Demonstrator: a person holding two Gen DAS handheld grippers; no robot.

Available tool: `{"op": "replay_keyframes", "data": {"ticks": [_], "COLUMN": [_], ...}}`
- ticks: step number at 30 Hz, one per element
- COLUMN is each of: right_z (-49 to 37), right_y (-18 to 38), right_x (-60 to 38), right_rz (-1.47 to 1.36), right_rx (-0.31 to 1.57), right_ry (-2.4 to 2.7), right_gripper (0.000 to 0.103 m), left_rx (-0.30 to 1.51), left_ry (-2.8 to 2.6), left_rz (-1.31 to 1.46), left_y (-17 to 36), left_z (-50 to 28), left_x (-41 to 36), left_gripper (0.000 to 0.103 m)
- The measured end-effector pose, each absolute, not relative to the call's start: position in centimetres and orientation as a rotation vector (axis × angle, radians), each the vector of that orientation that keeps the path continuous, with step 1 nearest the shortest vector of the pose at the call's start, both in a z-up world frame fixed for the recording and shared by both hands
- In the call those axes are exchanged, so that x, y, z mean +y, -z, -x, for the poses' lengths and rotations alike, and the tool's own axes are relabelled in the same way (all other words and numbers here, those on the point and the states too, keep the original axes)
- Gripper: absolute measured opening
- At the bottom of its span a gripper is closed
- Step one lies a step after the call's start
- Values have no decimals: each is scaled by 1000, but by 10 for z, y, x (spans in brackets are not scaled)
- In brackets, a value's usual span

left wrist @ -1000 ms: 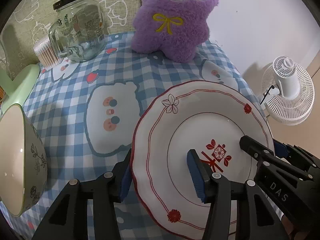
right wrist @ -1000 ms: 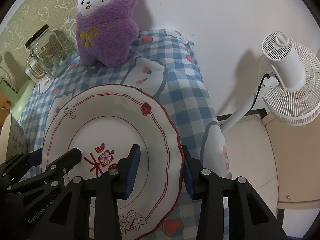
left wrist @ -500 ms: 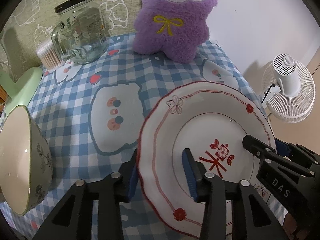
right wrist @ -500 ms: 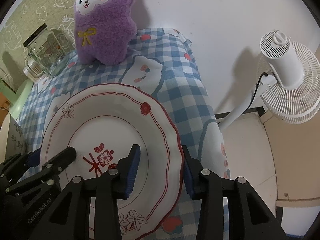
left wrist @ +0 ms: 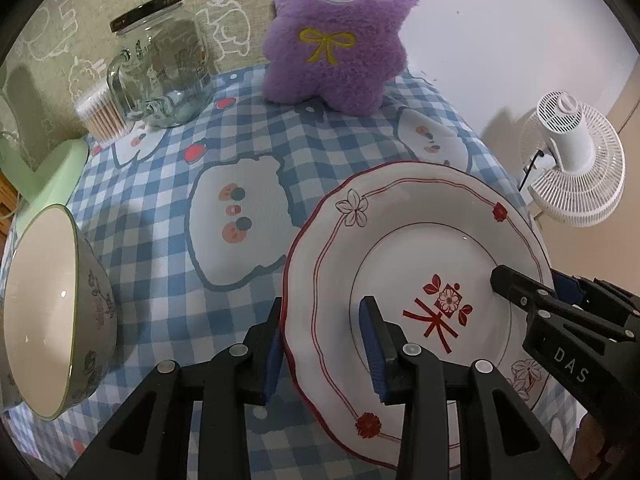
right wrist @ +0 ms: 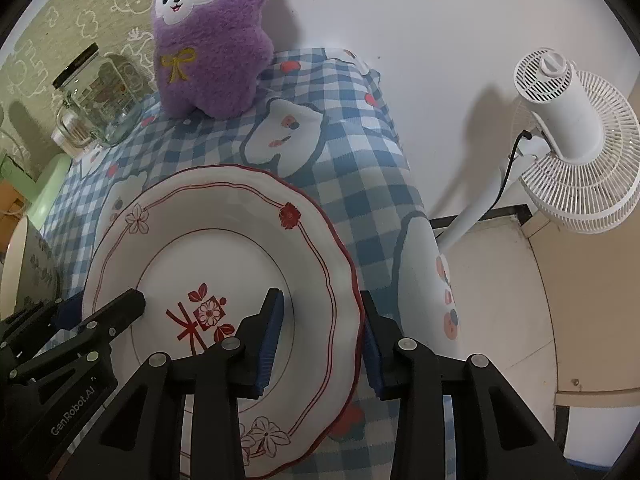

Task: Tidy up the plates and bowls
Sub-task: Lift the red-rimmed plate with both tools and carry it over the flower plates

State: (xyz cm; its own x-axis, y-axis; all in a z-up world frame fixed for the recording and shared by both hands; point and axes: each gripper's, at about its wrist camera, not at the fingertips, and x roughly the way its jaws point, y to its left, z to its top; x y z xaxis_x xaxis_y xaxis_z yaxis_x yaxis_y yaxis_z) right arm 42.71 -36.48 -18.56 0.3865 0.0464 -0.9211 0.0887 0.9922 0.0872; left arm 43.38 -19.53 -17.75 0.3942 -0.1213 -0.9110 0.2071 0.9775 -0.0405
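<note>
A white plate [left wrist: 420,248] with a red scalloped edge and a red flower mark sits at the right of the checked tablecloth [left wrist: 168,240]. My left gripper [left wrist: 324,344] straddles the plate's left rim, one blue pad under the edge and one on the inner face, its jaws closing. My right gripper [right wrist: 320,340] grips the opposite rim [right wrist: 356,312] the same way, jaws closing slightly. Each gripper shows in the other's view: right gripper [left wrist: 528,280], left gripper [right wrist: 96,304]. A cream bowl [left wrist: 40,312] with a leaf pattern stands at the far left; the bowl [right wrist: 24,264] is also in the right wrist view.
At the back of the table stand a purple plush toy [left wrist: 336,40], a glass jar [left wrist: 160,64] and a tub of cotton swabs [left wrist: 100,112]. A green object [left wrist: 48,172] lies at the left edge. A white fan [right wrist: 576,140] stands on the floor beyond the table's right edge.
The left gripper's jaws have narrowed from a wide straddle onto the plate's left rim. The right gripper and the plate have hardly moved.
</note>
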Motion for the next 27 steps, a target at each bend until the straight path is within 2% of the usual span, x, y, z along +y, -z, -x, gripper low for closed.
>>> {"op": "replay_keyframes", "data": {"ticks": [3, 27], "right_z": [-424, -376], "right_y": [184, 171], "right_x": [-365, -360], "right_rz": [-137, -125], "right_rx": [1172, 1143], "right_ry": [21, 54], "right_gripper": [36, 36], "left_rx": [1156, 1123], "left_ry": [182, 217], "left_rz": [-78, -99], "left_y": [176, 166], "left_z": [-430, -388], "left_x": [-192, -190], "left_gripper": [33, 33]}}
